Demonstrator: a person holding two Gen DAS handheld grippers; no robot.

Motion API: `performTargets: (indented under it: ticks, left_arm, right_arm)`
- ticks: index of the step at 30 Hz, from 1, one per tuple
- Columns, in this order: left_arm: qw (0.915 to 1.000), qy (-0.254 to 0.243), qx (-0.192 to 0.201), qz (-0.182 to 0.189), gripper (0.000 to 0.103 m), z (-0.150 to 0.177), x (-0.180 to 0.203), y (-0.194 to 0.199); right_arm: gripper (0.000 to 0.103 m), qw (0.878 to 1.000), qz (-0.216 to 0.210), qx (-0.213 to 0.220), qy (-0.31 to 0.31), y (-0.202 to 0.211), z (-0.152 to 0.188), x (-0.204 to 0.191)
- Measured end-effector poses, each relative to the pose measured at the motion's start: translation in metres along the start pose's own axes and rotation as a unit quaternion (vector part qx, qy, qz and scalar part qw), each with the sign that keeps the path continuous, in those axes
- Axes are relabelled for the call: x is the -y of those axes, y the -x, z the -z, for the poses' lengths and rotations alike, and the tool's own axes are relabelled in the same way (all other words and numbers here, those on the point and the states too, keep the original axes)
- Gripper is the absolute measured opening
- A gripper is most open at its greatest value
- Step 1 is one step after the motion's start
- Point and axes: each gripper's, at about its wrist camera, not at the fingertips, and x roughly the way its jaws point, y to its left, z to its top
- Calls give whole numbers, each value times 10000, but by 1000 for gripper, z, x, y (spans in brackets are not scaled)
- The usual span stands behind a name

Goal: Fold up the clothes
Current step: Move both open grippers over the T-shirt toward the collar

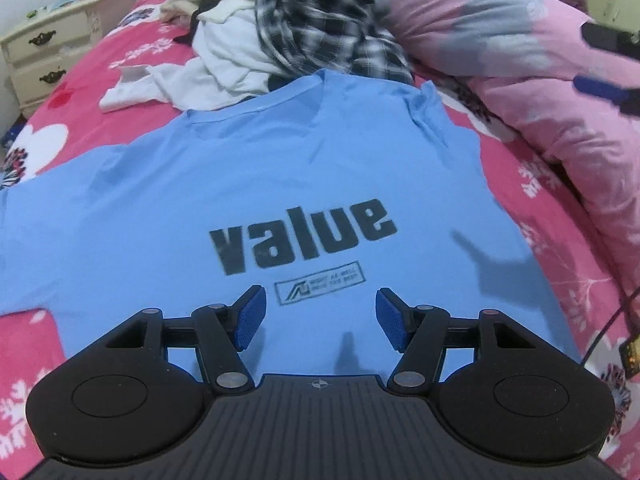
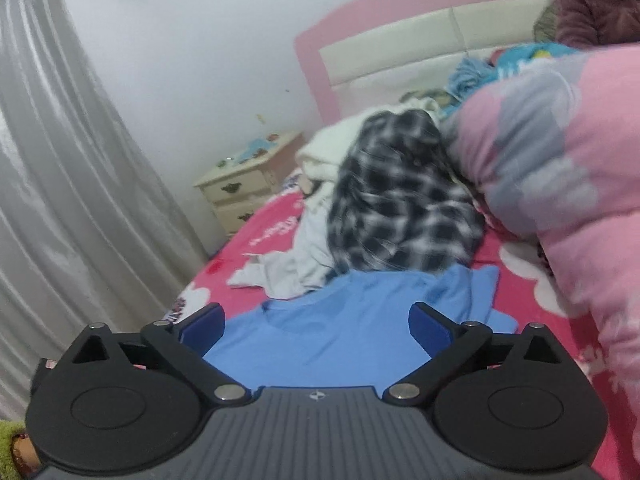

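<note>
Two views show the same bed. In the left wrist view, a light blue cotton T-shirt [image 1: 240, 184] with the dark printed word "value" lies spread flat on the pink flowered bedsheet [image 1: 532, 200], its collar pointing away from the camera. The left gripper [image 1: 320, 318] hangs above the lower part of the shirt, near the small printed label; its jaws stand partly apart and nothing is between the blue pads. Behind the collar lies a pile of clothes: a black and white checked shirt [image 1: 320, 20] and white garments [image 1: 228, 56]. A rolled pink quilt [image 1: 520, 64] lies to the right, and a cream wooden bedside cabinet [image 1: 52, 44] stands at the far left. In the right wrist view, which is blurred, the right gripper [image 2: 316, 326] has its jaws wide apart and empty, above the blue T-shirt [image 2: 340, 340] near the collar. The checked shirt [image 2: 400, 200] lies beyond, with the pink headboard [image 2: 320, 40] and a grey curtain [image 2: 60, 160] behind.
</note>
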Motion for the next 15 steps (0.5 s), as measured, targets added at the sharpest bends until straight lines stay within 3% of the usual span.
performTargets:
  ticks: [4, 10, 15]
  left_arm:
    - [9988, -432, 169, 131, 66, 6, 16, -9]
    - [9967, -798, 119, -7, 67, 12, 28, -37]
    - [9967, -806, 27, 33, 68, 12, 26, -53]
  right_arm:
    - [102, 9984, 255, -333, -389, -16, 14, 16]
    - [98, 9862, 1475, -739, -165, -34, 38, 46]
    - [85, 9800, 1737, -792, -557, -45, 44, 78]
